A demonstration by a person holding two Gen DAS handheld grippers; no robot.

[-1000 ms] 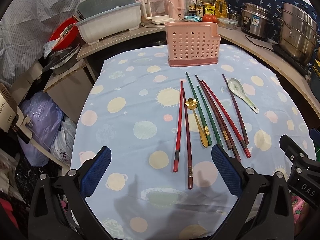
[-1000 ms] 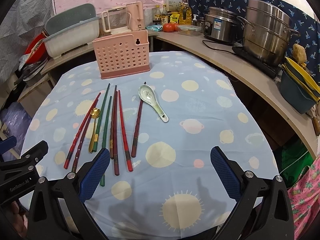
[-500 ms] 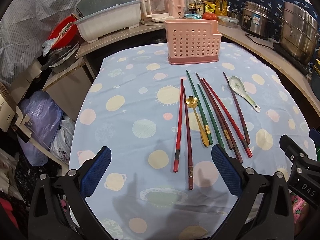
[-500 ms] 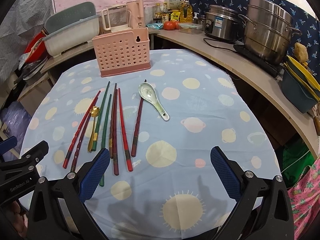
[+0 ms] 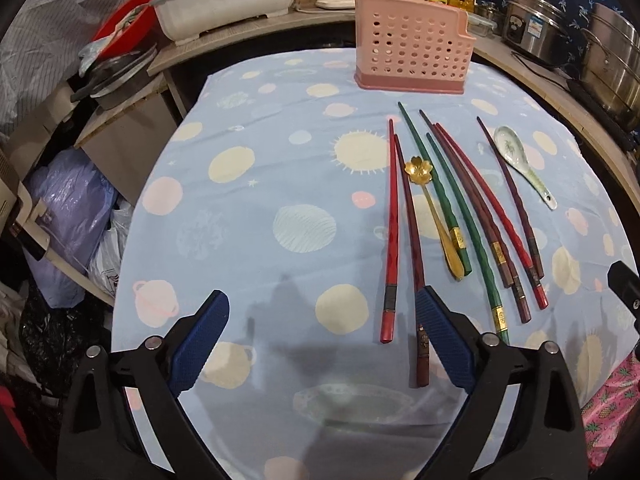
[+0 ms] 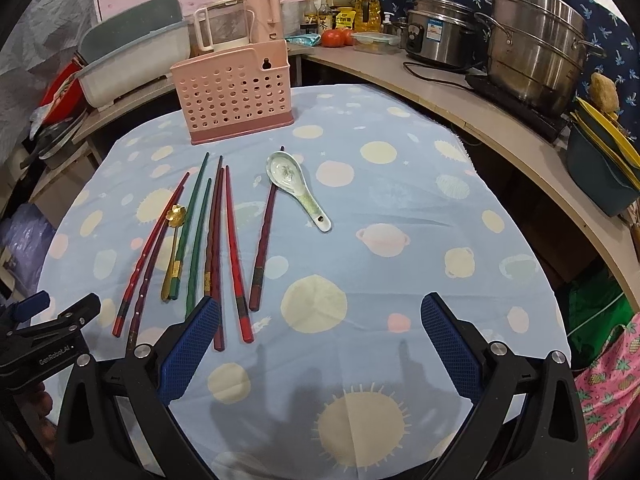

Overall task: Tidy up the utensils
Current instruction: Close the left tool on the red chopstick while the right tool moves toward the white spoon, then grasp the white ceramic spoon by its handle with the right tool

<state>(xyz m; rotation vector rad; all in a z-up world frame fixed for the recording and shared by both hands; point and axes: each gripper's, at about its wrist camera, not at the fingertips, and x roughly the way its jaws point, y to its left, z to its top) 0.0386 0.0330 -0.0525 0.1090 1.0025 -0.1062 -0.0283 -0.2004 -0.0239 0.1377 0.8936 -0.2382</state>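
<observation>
Between the fingers of the left claw point(image 5: 320, 344) nothing is held; the jaws are spread wide above the cloth, its right finger over the near end of a dark red chopstick point(image 5: 408, 232). The right claw point(image 6: 320, 344) is likewise spread and empty. Beyond them, the chopsticks point(image 6: 212, 232), a gold spoon point(image 6: 173, 248) and a white spoon point(image 6: 298, 190) are laid loose on the table point(image 6: 400, 272). Farther back, the pink holder point(image 6: 236, 98) is seen upright; nothing is seen standing in it. No utensil is judged sorted; every piece is left to be moved.
</observation>
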